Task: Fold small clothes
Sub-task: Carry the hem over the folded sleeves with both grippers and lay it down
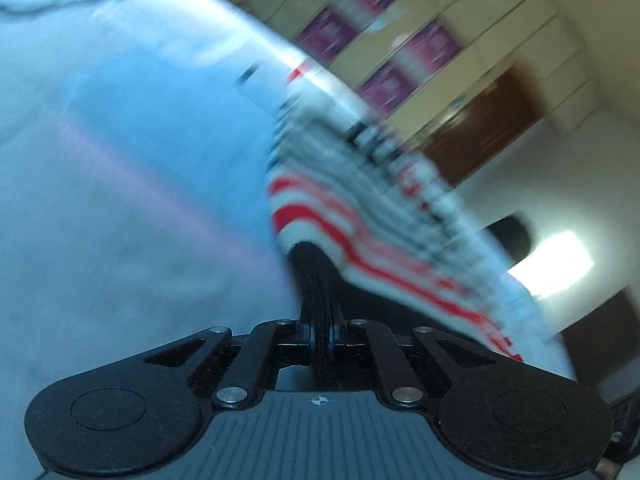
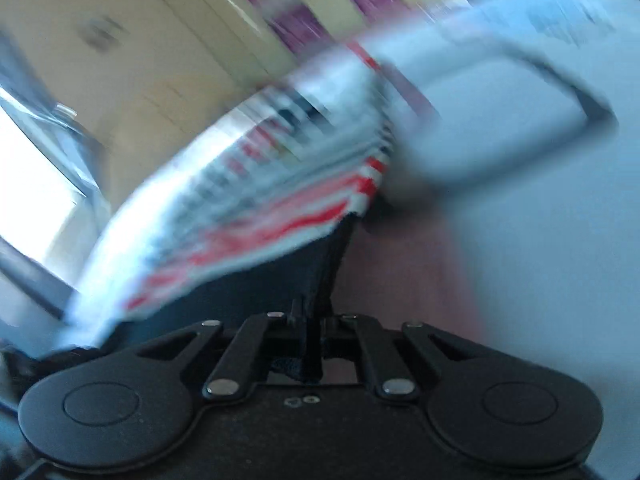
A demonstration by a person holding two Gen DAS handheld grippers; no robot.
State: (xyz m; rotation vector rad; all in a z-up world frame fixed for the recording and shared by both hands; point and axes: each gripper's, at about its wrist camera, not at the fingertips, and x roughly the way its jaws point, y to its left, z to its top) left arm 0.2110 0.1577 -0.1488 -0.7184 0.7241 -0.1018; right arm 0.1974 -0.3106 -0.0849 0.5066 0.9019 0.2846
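Both grippers — left gripper [image 1: 316, 264], right gripper [image 2: 336, 236] — clamp the striped garment [image 1: 360, 216]; only right view shows a folded cloth [image 2: 492, 120].

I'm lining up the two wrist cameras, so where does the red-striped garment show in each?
Left wrist view: the striped garment hangs right of centre, its corner pinched in the shut left gripper.
Right wrist view: the striped garment runs from lower left to centre, its edge pinched in the shut right gripper.
Shared landmark: the purple-panelled wall behind it.
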